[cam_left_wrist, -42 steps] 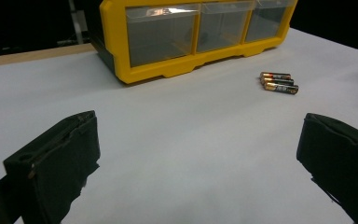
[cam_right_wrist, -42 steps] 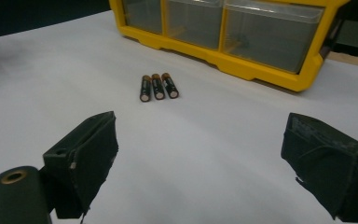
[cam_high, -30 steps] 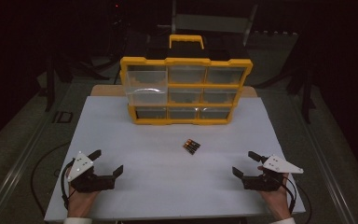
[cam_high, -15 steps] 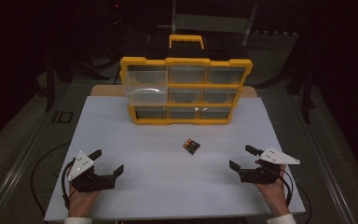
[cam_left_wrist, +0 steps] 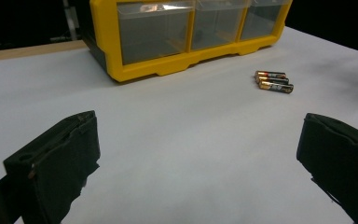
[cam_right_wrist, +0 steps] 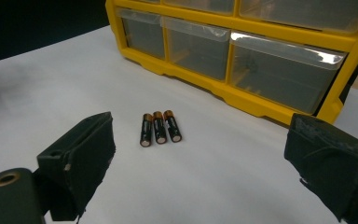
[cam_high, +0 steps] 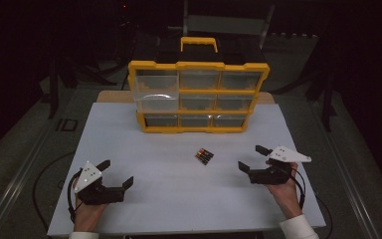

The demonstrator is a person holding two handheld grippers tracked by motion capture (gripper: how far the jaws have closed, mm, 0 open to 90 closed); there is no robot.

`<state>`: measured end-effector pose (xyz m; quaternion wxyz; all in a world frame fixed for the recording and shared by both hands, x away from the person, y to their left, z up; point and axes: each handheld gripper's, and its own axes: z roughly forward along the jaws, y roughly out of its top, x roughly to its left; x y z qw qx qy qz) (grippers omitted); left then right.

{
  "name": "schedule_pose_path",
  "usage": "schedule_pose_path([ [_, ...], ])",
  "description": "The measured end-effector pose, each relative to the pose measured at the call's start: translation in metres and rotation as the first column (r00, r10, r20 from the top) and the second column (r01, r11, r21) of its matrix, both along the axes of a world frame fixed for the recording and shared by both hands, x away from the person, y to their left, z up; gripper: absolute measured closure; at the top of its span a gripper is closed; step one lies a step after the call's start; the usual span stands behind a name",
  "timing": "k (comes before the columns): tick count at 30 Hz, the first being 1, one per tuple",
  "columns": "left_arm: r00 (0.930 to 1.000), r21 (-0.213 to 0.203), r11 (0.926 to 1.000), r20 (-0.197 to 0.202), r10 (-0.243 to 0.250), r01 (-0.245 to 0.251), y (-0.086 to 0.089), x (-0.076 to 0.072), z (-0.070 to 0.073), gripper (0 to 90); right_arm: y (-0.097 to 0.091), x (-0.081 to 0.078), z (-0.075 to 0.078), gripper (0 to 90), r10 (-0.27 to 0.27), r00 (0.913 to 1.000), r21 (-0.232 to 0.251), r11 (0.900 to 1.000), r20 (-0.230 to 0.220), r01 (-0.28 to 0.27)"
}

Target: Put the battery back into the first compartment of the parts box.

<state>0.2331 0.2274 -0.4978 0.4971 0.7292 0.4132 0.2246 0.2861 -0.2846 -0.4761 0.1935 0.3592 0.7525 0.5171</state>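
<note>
Your right claw gapes wide before three batteries: light, hard, slick, prone to rolling; pinch across their middles.

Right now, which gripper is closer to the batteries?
Right. The right gripper sits just right of the batteries, open toward them; the left gripper is far off at the near left, also open.

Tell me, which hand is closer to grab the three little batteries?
The right one, probably. The right tongs sit open close beside the three black and copper batteries, which lie straight ahead between its jaws. The left tongs are farther away.
</note>
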Motion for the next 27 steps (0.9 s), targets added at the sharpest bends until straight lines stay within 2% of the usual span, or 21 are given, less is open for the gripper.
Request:
schedule_pose_path([
  [5, 1.0000, 0.004, 1.0000, 0.000, -0.001, 0.001, -0.001, 0.000, 0.000, 0.0, 0.007, 0.008, 0.005, 7.9, 0.012, 0.9997, -0.014, 0.9998, -0.019, -0.012],
  [27, 1.0000, 0.009, 1.0000, 0.007, 0.002, -0.002, -0.001, -0.001, 0.000, 0.0, 0.033, 0.046, 0.023, 7.3, 0.029, 0.9989, -0.070, 0.9971, -0.037, -0.031],
])
